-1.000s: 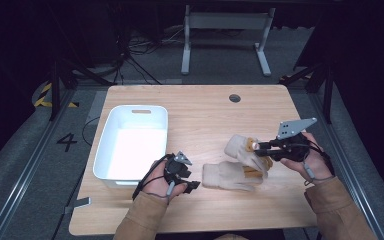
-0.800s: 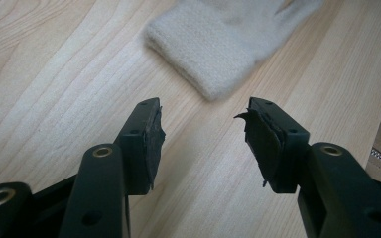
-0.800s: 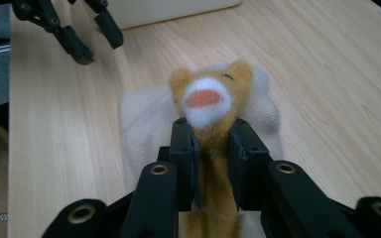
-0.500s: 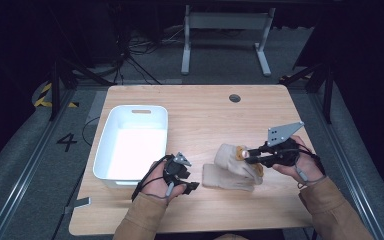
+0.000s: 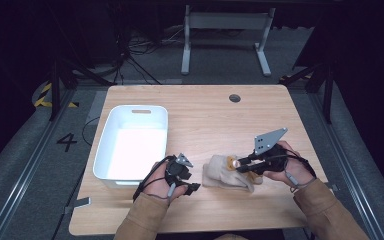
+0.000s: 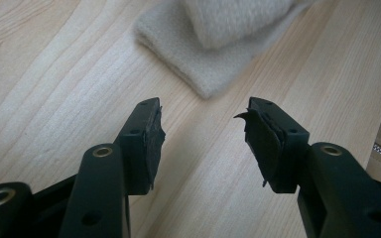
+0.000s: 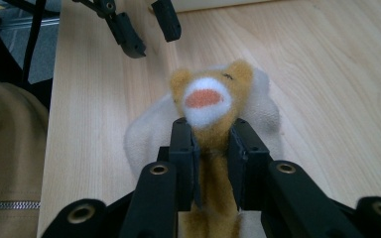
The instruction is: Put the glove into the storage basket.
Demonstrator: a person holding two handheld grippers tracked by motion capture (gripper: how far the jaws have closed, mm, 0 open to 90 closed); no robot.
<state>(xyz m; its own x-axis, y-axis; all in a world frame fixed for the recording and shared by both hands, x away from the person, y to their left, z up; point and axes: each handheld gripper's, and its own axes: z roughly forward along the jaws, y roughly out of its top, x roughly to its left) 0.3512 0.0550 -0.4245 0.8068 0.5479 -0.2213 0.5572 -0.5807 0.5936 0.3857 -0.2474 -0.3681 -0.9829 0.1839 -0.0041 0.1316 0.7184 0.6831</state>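
A small tan plush toy (image 7: 211, 104) with a white muzzle and an orange nose is clamped between the jaws of my right gripper (image 7: 212, 141), which is shut on it. The toy (image 5: 232, 162) lies over a cream folded cloth (image 5: 224, 176) near the table's front edge; the cloth (image 7: 146, 131) spreads behind the toy. My left gripper (image 5: 185, 180) rests on the wood just left of the cloth, open and holding nothing. In the left gripper view the gripper (image 6: 203, 131) points at the cloth's near corner (image 6: 206, 54), a short way off it.
A white plastic bin (image 5: 132, 142) stands on the left half of the wooden table (image 5: 215, 115), just behind my left hand. A round cable hole (image 5: 235, 98) sits near the far edge. A metal frame stands on the floor beyond the table.
My right gripper has carried the plush toy down and to the left, from above the cloth onto it. The left gripper has stayed where it was.
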